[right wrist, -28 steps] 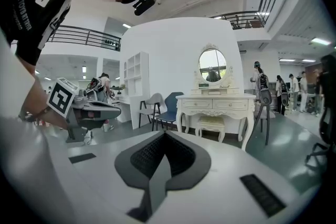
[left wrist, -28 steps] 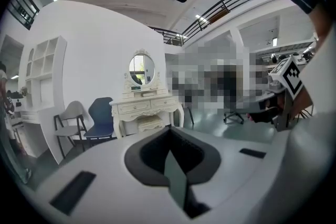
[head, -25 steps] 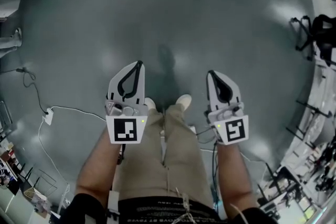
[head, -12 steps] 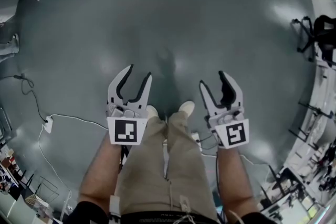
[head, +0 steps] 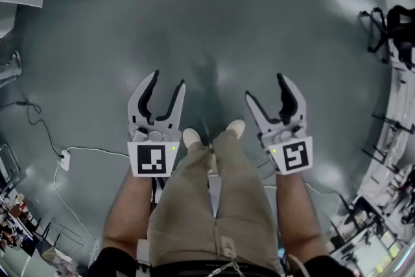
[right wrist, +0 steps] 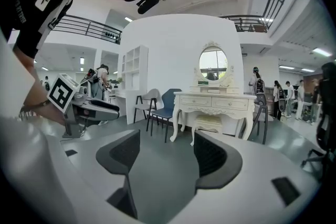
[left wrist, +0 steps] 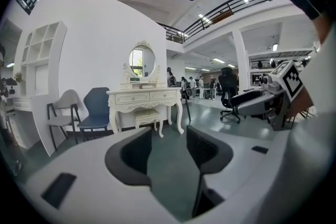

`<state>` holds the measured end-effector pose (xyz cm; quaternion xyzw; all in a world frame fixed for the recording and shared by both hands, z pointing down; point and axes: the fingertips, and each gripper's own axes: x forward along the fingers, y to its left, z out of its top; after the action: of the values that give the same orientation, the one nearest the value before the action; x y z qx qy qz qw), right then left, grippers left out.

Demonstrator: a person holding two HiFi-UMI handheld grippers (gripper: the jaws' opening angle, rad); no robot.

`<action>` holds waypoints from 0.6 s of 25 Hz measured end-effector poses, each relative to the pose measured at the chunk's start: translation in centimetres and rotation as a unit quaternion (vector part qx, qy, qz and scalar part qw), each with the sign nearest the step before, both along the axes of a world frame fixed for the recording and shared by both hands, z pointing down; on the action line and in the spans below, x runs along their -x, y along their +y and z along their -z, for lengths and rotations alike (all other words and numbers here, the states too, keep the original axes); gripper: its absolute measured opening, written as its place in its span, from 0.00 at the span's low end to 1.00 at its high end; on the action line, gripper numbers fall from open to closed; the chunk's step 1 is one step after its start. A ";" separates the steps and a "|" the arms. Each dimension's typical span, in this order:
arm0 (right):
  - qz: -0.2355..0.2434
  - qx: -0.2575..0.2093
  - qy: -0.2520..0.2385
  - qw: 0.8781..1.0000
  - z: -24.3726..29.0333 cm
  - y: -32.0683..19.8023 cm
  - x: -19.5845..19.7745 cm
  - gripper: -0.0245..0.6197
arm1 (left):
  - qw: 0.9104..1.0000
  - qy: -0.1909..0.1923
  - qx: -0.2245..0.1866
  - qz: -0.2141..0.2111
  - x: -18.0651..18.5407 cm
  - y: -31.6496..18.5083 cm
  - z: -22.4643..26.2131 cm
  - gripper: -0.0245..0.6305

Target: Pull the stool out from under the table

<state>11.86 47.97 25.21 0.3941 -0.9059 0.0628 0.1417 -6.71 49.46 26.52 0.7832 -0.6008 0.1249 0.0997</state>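
Holding left gripper (head: pixel 167 80) and right gripper (head: pixel 266 86) above floor (head: pixel 214 23), jaws just opening, nothing between. Facing stool (right wrist: pixel 208 123) (well off, under table (right wrist: pixel 212 101))

Ahead of the left gripper (head: pixel 168 78) and right gripper (head: pixel 265 86), open floor (head: pixel 214 23) runs to the desk (right wrist: pixel 212 102). Two chairs (right wrist: pixel 168 104) stand left of it.

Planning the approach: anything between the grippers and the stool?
Nothing visible. Left gripper and right gripper, jaws just opened, empty, face bare floor up to the stool under the dressing table; chairs stand aside.
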 end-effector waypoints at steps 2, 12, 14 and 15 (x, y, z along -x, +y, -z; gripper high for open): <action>0.003 -0.005 -0.013 1.000 0.4 0.0 0.4 0.49 | 1.000 0.000 -0.006 0.015 0.3 0.0 0.1 0.31; -0.002 0.001 -0.006 1.000 -1.8 -6.7 -1.1 0.49 | 0.999 -0.043 -0.006 -0.001 -0.7 -5.9 0.1 0.16; -0.011 0.004 -0.008 1.000 -1.8 -9.3 -2.0 0.49 | 0.999 -0.051 -0.006 -0.018 -1.7 -8.3 -0.2 0.24; -0.013 0.007 -0.007 1.000 -1.9 -10.4 -2.6 0.49 | 0.999 -0.047 -0.001 -0.017 -2.2 -9.3 -0.5 0.27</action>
<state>14.47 37.56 27.08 0.4044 -0.9012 0.0741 0.1375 -4.53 40.11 26.99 0.7865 -0.5918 0.1626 0.0688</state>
